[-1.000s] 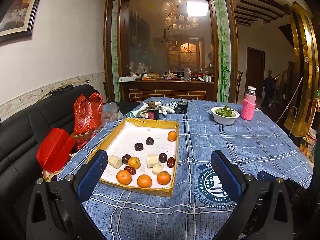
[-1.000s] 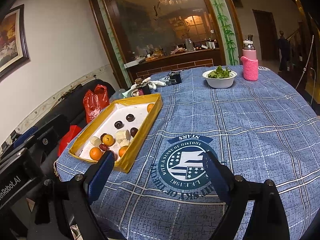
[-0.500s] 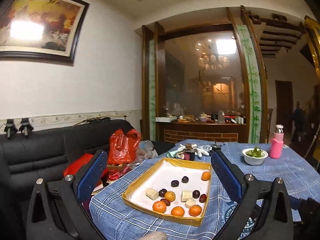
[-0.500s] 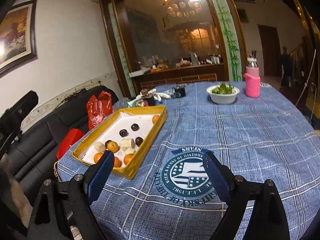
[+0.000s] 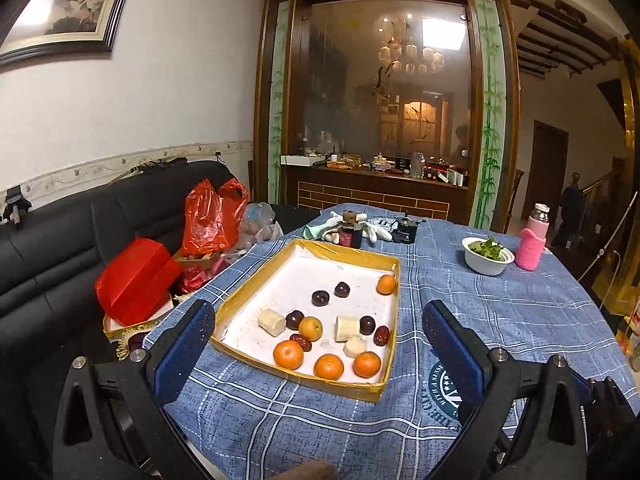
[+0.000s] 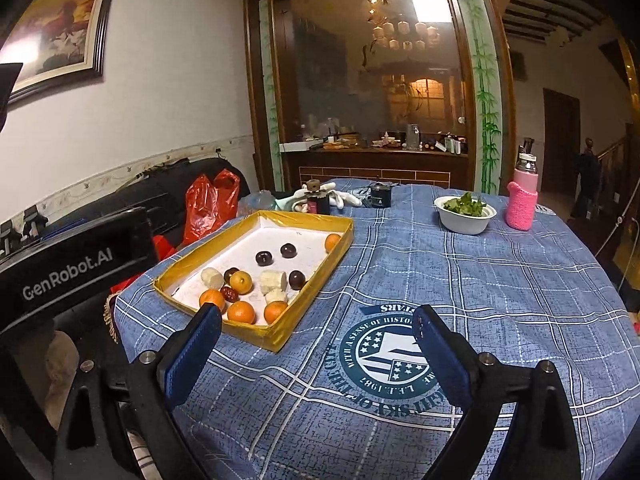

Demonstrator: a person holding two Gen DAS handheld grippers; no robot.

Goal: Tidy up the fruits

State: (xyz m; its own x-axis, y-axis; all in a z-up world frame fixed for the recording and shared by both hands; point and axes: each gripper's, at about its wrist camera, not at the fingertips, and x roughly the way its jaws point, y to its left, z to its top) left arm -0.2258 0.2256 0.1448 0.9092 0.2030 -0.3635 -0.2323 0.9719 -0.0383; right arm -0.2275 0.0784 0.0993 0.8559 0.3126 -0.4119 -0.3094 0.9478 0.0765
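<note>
Blue checked cloth covers the table (image 5: 500, 320), with a black sofa (image 5: 48, 248) off its left edge. On the cloth sits the gold-rimmed tray (image 5: 376, 390), the landmark for what follows. Beyond the tray's far right corner stand a white bowl of greens (image 5: 487, 255) and a pink bottle (image 5: 532, 244); behind its far rim is a small dark jar (image 5: 351, 233).

Both tools hang short of the tray's near rim with nothing between their blue pads: the left gripper (image 5: 318, 340) is spread wide straight in front of it, the right gripper (image 6: 316, 344) equally wide, off to the tray's right over the printed emblem.

Inside the tray the fruit lies loose: tangerines (image 5: 288, 354) along the near rim, one more in the far right corner; pale banana pieces (image 5: 272, 322) mid-tray; dark round fruits (image 5: 320, 298) toward the centre; small red dates (image 5: 381, 335) among them.

All look light. Tangerines are probably firm but will roll, so pinch across the middle. Banana pieces seem soft and bruise easily; take them by their skin-side flanks, gently.
</note>
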